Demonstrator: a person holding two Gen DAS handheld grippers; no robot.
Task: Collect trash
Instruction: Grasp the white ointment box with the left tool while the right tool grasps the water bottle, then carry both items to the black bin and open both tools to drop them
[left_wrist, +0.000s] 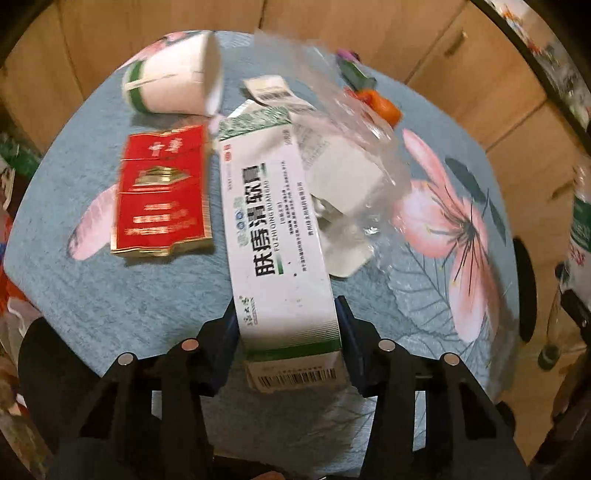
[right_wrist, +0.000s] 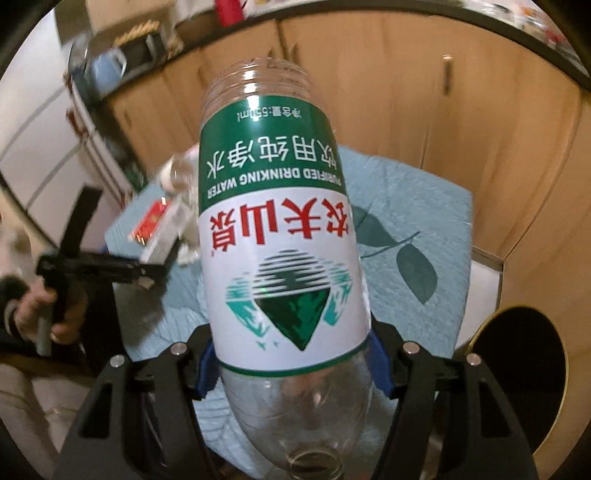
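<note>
A long white and green ointment box (left_wrist: 273, 221) lies lengthwise on the blue flowered tablecloth (left_wrist: 110, 295). My left gripper (left_wrist: 288, 332) is shut on its near end, one pad against each side. Left of it lie a flattened red cigarette pack (left_wrist: 162, 192) and a tipped white paper cup (left_wrist: 173, 74). Crumpled clear plastic (left_wrist: 351, 122) and white paper scraps (left_wrist: 343, 184) lie to its right. My right gripper (right_wrist: 291, 354) is shut on an empty, uncapped water bottle (right_wrist: 277, 240), held above the table with its mouth pointing away. The right wrist view shows the left gripper (right_wrist: 147, 273) on the box (right_wrist: 166, 232).
Orange (left_wrist: 384, 105) and green (left_wrist: 356, 74) small objects sit at the table's far edge. A round black object (right_wrist: 517, 369) stands beside the table on the right. Wooden cabinet doors (right_wrist: 406, 110) lie beyond. A person's hand (right_wrist: 44, 306) holds the left gripper's handle.
</note>
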